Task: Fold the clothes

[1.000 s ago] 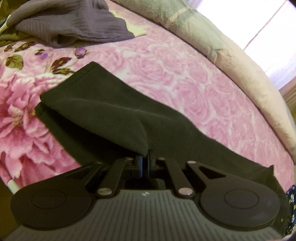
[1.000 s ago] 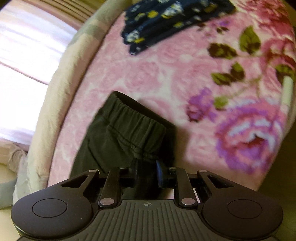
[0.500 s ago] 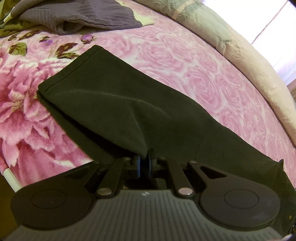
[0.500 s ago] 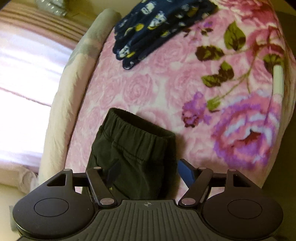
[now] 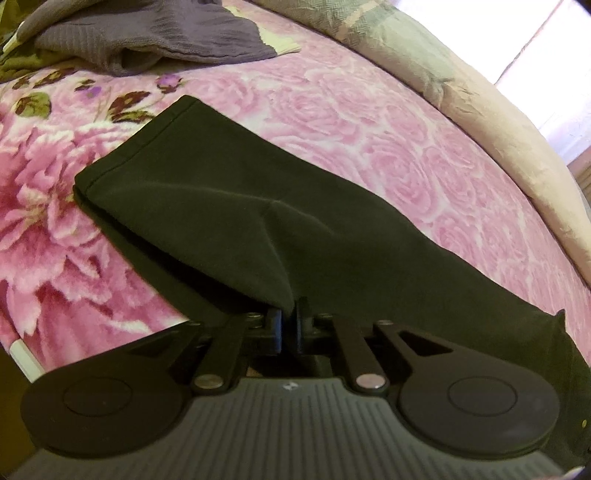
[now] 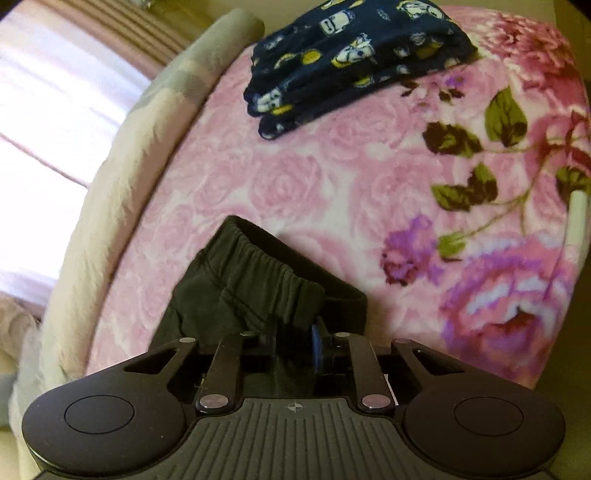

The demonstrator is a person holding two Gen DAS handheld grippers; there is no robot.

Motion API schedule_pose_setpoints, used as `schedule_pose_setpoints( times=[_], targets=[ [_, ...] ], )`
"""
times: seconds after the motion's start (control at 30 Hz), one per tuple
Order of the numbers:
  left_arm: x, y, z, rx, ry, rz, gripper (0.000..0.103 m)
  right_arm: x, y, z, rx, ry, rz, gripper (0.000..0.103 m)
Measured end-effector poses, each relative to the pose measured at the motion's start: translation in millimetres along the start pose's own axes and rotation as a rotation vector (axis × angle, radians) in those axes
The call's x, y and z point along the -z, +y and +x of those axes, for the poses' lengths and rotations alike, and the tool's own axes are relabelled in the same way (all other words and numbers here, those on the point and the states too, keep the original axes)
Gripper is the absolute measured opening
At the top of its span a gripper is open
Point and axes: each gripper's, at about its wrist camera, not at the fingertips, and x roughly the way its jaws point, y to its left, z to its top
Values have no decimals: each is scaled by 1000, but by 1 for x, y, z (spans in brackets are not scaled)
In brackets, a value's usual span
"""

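Black trousers (image 5: 258,221), flat on pink floral blanket (image 5: 369,147): leg edge nipped in closed left gripper (image 5: 289,322), hem ahead-left; elastic waistband (image 6: 258,266) pinched by right gripper (image 6: 295,339), extending just ahead.

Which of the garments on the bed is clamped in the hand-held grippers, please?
The plain dark trousers, pinched at both ends; the purple-grey garment and navy printed one lie apart, untouched.

Trousers (image 5: 258,206) flat on bed (image 5: 369,122); clothes heap (image 5: 155,40) behind them, folded pyjamas (image 6: 351,55) beyond waistband (image 6: 266,262).
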Motion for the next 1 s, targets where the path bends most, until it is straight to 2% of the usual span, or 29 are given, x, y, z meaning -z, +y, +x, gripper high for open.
schedule_pose_setpoints(
  times=[0.07,0.17,0.27,0.3,0.37,0.4,0.43,0.47,0.57,0.7,0.77,0.8,0.87,0.9,0.93,0.97,1.0],
  targets=[
    [1,2,2,1,0,-17,8,4,0,16,85,24,-38,16],
    [-2,10,-2,18,-10,-57,12,7,3,30,123,22,-29,17],
    [-9,25,-9,39,-37,-101,31,7,6,30,143,33,-60,17],
    [-12,27,-10,45,-44,-98,33,6,5,31,141,38,-61,17],
    [-18,32,-14,55,-58,-92,32,5,3,31,129,47,-47,17],
    [-21,35,-16,61,-65,-89,20,4,3,31,128,48,-40,17],
    [-24,37,-17,66,-72,-86,4,4,4,31,133,47,-41,17],
    [-27,40,-19,71,-79,-84,2,4,6,30,138,46,-44,17],
    [-36,48,-24,87,-100,-75,2,1,19,21,168,31,-79,16],
    [-32,41,-17,30,-38,88,3,-1,22,12,173,9,-88,16],
    [-27,36,-13,-8,-29,123,5,2,18,19,197,14,-78,16],
    [-25,33,-12,-27,-26,140,10,4,16,23,204,15,-68,16],
    [-20,28,-8,-65,-18,172,11,7,16,29,208,15,-81,17],
    [-18,26,-6,-84,-15,189,11,7,17,29,208,19,-104,21],
    [-16,23,-5,-103,-11,205,11,6,19,29,207,25,-130,45],
    [-14,21,-3,-122,-7,221,15,6,21,29,231,38,-155,60],
    [-13,20,-7,-138,13,210,25,5,21,26,256,48,-174,77]
  ],
)
